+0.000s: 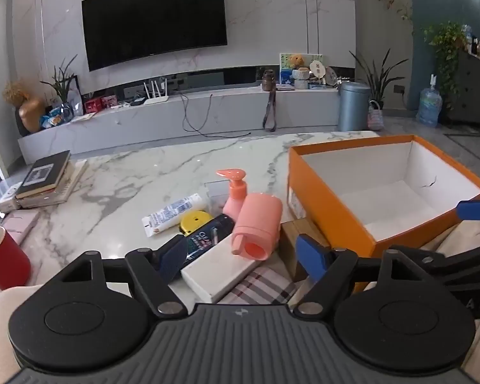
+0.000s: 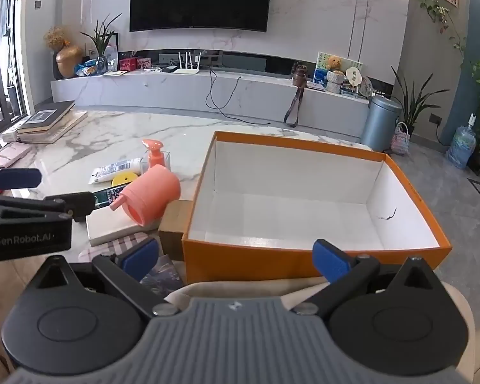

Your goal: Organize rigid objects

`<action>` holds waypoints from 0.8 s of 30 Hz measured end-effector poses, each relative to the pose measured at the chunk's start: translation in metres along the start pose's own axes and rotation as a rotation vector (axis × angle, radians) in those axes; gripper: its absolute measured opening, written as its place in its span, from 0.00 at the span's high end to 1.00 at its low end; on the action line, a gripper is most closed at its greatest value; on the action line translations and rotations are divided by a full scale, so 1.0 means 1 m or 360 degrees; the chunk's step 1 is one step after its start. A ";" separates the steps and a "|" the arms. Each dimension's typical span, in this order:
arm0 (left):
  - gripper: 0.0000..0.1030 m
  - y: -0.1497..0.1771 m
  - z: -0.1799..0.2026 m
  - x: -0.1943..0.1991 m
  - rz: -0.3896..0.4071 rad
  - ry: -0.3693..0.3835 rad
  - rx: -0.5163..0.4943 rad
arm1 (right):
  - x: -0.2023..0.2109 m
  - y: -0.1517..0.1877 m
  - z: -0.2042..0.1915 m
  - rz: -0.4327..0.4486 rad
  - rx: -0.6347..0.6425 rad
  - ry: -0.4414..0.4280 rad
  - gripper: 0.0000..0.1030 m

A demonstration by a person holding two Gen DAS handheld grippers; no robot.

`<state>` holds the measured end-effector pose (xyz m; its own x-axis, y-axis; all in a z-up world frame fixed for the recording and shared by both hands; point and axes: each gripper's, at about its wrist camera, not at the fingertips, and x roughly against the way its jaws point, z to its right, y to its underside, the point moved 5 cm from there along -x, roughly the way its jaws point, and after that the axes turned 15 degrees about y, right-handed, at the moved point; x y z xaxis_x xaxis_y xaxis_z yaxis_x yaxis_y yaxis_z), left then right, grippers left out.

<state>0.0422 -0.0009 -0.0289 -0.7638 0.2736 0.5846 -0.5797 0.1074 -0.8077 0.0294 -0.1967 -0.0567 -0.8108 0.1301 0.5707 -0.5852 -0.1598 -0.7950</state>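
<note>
Both of your grippers hang spread and empty; the pink cup (image 1: 257, 225) lies tipped on the white box, straight ahead of your left gripper (image 1: 243, 256), mouth toward you, left of the orange box (image 2: 307, 257).

orange box (image 2: 304, 256), white inside.
pink cup (image 1: 259, 227), pink pump bottle (image 1: 235, 196), yellow disc (image 1: 196, 220), white-grey veined marble table (image 1: 144, 176), red mug (image 1: 3, 259).
</note>
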 end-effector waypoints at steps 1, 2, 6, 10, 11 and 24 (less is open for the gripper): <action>0.12 -0.001 0.000 -0.001 -0.0011 0.0000 0.0012 | 0.000 0.000 0.000 -0.0006 0.0005 0.0005 0.02; 0.12 -0.001 0.000 -0.003 -0.0019 -0.0004 0.0026 | -0.001 0.000 0.000 -0.0014 0.0006 0.0009 0.02; 0.12 -0.002 -0.004 0.004 0.0001 0.0042 0.0036 | 0.001 0.000 0.000 0.0001 0.0009 0.0002 0.02; 0.12 0.002 0.001 0.001 0.0008 0.0026 0.0008 | -0.001 0.000 -0.001 -0.0006 0.0013 -0.0003 0.02; 0.13 0.003 0.001 0.001 0.0006 0.0029 0.0014 | -0.001 0.000 -0.001 -0.0008 0.0015 -0.0004 0.02; 0.14 0.007 -0.002 -0.002 -0.0026 0.0022 0.0045 | -0.005 0.005 -0.005 -0.0045 0.0019 0.0008 0.02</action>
<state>0.0402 0.0013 -0.0361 -0.7504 0.2853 0.5963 -0.6000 0.0847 -0.7955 0.0304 -0.1930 -0.0648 -0.7940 0.1398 0.5917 -0.6079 -0.1675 -0.7761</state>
